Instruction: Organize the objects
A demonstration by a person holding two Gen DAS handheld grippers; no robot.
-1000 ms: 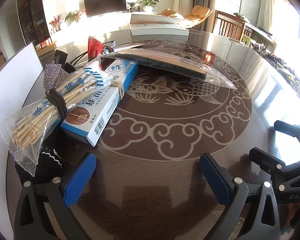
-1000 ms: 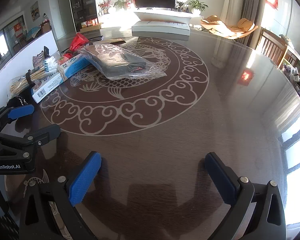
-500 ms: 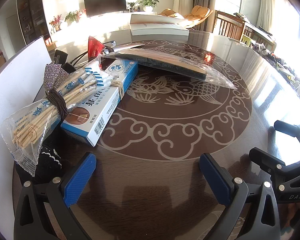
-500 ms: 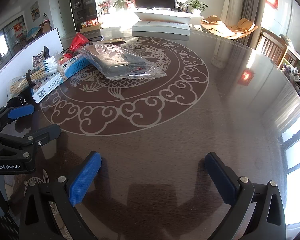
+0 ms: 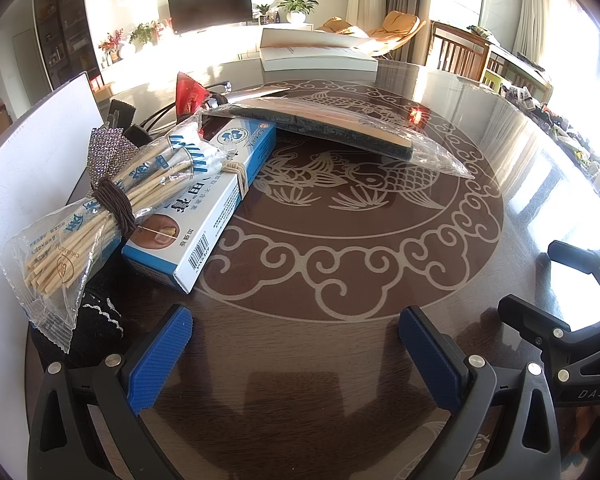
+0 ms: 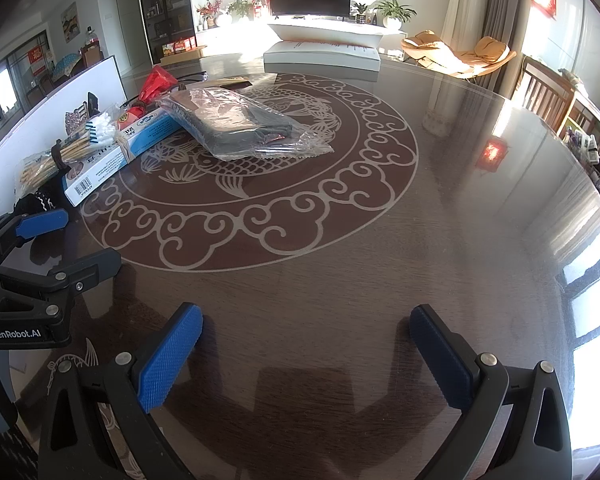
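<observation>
Nothing has shifted over the last second on the round dark tabletop with its fish-and-cloud inlay: both views match the earlier ones, and the sorting job looks not yet begun. At far left stands a white board. Just inside it, a clear packet of cotton swabs, cinched with a brown hair tie, lies across a blue-and-white medicine box; a black fabric item sits beneath the packet's near end, and a sparkly bow sits behind it. A red packet and dark cables lie farther back. Toward the centre, a clear plastic bag holding a flat dark item rests with one end propped on the box. The left gripper hangs low over bare tabletop, spread wide and empty, nearest the box. To the right, the right gripper is likewise parted and holds nothing, well apart from the clutter. Judging by the stillness, the person is probably choosing a first item.
</observation>
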